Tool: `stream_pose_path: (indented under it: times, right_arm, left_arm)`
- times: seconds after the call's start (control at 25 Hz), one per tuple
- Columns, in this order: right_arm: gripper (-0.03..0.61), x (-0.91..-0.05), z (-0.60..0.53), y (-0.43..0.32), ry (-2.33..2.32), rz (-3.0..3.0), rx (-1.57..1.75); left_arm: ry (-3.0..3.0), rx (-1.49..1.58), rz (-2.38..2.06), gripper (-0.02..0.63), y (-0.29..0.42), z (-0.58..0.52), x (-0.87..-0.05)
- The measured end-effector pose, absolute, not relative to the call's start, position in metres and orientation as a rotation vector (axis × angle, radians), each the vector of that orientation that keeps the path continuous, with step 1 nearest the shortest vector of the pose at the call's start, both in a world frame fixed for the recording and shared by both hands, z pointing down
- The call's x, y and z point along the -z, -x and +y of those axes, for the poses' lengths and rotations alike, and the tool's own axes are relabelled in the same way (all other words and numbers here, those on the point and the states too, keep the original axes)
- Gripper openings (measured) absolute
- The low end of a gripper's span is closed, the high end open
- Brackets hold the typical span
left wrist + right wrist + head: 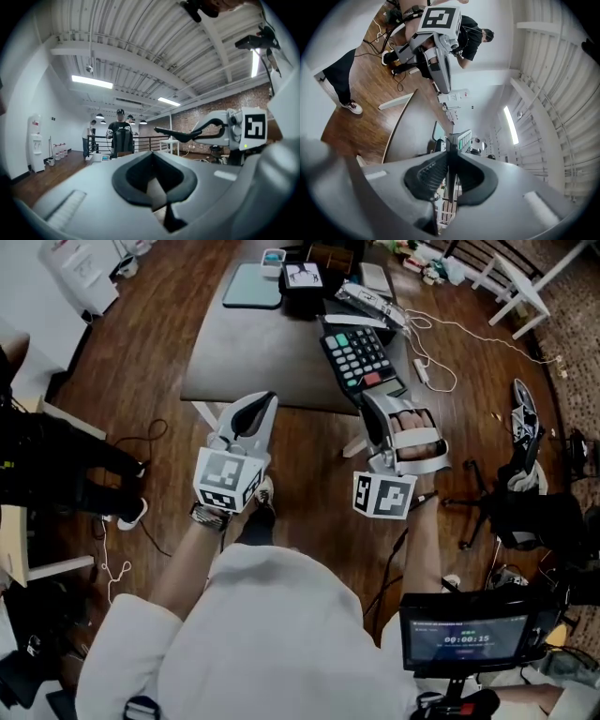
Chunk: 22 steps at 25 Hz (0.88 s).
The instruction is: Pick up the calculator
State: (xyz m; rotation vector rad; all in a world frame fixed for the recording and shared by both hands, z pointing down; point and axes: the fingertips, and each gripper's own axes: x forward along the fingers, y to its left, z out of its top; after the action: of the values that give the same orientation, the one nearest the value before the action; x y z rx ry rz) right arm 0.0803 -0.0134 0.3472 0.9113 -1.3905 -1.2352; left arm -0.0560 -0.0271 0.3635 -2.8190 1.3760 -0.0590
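The black calculator (355, 355), with grey, teal and red keys, sticks out from my right gripper (375, 397), which is shut on its near end. It hangs over the near right part of the grey table (253, 352). In the right gripper view the calculator (464, 138) stands edge-on between the ribbed pads (426, 174). The left gripper view shows it as a thin dark plate (180, 134) held in the air by the right gripper (206, 132). My left gripper (265, 399) is shut and empty, just in front of the table's near edge, left of the calculator.
On the table's far end lie a teal pad (253, 284), a black box with a white label (303, 277) and cables. A white chair (511, 282) and shoes stand to the right. A small screen (464, 638) is at bottom right. People (119, 136) stand by a railing.
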Motion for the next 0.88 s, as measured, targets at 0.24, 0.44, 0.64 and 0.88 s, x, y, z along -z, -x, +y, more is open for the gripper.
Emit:
stream_pose_path:
  times: [0.24, 0.44, 0.64, 0.88]
  right_arm:
    - [0.055, -0.354, 0.061, -0.091, -0.896, -1.424, 1.211]
    - [0.055, -0.360, 0.092, -0.071, -0.895, -1.416, 1.203]
    - [0.055, -0.356, 0.104, -0.082, -0.896, -1.418, 1.205]
    - [0.055, -0.352, 0.107, -0.070, -0.905, -1.410, 1.209]
  left_arm:
    - [2.782, 0.048, 1.408, 0.006, 0.049, 0.053, -0.358]
    - [2.766, 0.051, 1.418, 0.006, 0.076, 0.085, -0.360]
    - [2.762, 0.065, 1.432, 0.006, 0.069, 0.095, -0.357]
    - [2.781, 0.080, 1.405, 0.006, 0.074, 0.099, -0.359]
